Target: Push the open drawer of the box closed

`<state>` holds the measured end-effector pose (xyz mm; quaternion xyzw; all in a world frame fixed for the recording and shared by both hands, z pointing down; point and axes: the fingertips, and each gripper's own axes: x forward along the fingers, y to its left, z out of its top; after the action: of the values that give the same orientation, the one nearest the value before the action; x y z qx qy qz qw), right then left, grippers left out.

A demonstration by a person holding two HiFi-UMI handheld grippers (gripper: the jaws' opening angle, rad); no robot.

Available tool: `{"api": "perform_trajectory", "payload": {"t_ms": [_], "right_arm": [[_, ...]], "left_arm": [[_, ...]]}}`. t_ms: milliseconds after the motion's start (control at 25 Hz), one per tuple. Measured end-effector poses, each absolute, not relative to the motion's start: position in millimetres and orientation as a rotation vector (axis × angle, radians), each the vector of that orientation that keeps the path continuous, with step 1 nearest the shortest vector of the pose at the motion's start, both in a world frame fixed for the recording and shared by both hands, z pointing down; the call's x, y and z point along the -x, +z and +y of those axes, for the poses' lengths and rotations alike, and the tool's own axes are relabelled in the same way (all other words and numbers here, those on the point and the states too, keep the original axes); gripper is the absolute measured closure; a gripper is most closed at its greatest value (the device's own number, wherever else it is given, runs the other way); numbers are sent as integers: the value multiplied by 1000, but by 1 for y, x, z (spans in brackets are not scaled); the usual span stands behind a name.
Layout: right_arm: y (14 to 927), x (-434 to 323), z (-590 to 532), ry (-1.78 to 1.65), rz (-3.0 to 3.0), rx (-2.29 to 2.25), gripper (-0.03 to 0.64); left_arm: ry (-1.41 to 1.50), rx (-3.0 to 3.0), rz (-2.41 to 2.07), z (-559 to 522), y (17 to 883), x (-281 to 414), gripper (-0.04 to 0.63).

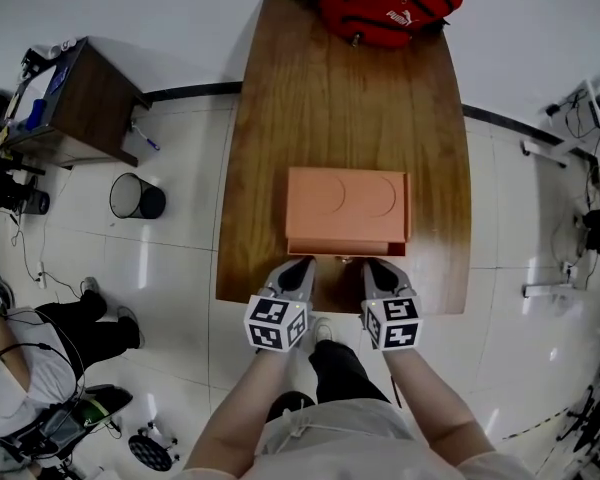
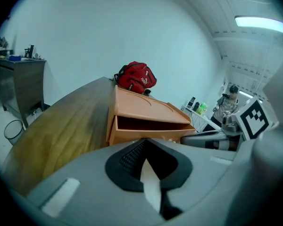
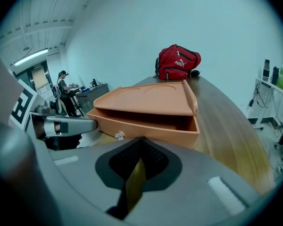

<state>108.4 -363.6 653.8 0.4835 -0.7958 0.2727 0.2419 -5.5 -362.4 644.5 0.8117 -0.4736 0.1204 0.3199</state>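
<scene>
The long wooden table [image 1: 280, 118] carries everything, and the person stands at its near end. A red bag [image 1: 388, 3] lies at the far end, well apart from the work, so I think it has no part in the task. The orange box [image 1: 346, 196] sits in the middle of the table with its front toward the person. Its drawer [image 1: 345, 247] is pulled out a little on that side, with a dark gap under the lid.

The left claw [image 1: 302, 262] and the right claw [image 1: 376, 265] are side by side just before the drawer front, one toward each end. This is probably so that the push goes straight and the drawer does not twist. Both claws are pressed together and pinch nothing; a blunt tip suits pushing. I cannot tell if they touch the front already. A small clear knob [image 3: 119, 135] sits between them.
</scene>
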Motion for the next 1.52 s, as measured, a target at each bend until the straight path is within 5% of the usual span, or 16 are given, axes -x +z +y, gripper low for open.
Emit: {"api": "perform_trajectory", "payload": {"t_ms": [680, 1520], "right_arm": [[638, -119, -384, 761, -2214, -1381, 612], [417, -107, -239, 189, -2541, -1542, 612]], "left_arm": [[305, -2123, -1262, -379, 635, 7, 589], [6, -2655, -1316, -228, 394, 26, 589]]}}
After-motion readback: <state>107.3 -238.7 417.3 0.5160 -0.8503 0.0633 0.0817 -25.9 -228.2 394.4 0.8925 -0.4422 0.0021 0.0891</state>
